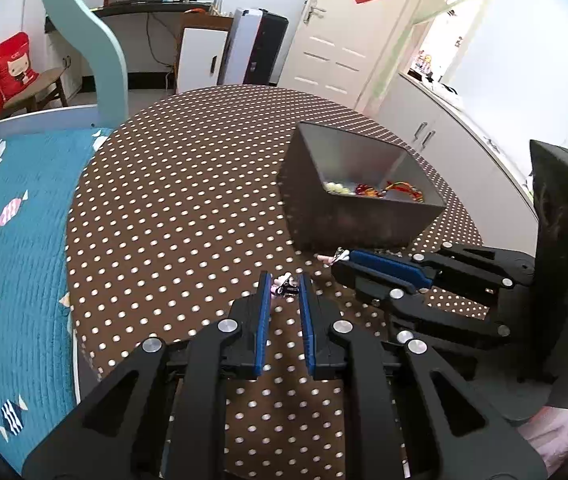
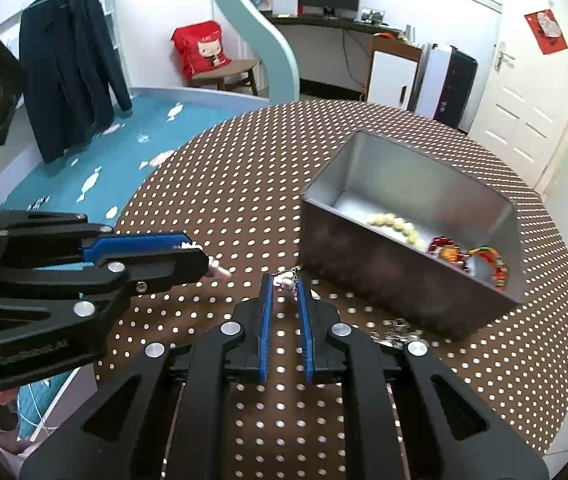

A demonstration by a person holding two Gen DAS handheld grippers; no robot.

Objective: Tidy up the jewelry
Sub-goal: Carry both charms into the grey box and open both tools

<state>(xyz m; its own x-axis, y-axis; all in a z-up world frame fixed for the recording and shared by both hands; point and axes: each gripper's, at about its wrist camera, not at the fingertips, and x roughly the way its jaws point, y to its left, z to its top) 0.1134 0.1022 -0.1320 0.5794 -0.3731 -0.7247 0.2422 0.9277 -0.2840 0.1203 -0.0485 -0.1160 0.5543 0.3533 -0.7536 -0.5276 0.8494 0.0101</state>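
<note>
My left gripper [image 1: 283, 287] is shut on a small pink, white and black trinket [image 1: 284, 289] at its tips, low over the dotted table. In the right wrist view this gripper [image 2: 204, 261] comes in from the left with a pink-white bit [image 2: 218, 271] poking past its tips. Close beside it, my right gripper [image 2: 285, 282] is shut on a small white trinket with a metal clasp [image 2: 286, 280]. From the left wrist view, the right gripper [image 1: 340, 260] sits just in front of the grey metal box [image 1: 360, 220]. I cannot tell whether the two trinkets are joined.
Inside the open box [image 2: 404, 276] lie a cream bead bracelet [image 2: 396, 226] and red bracelets [image 2: 450, 251]. A silver chain [image 2: 398, 330] rests on the brown polka-dot tablecloth [image 2: 244, 184] by the box's near wall. A blue bed [image 1: 12, 216] borders the table's left edge.
</note>
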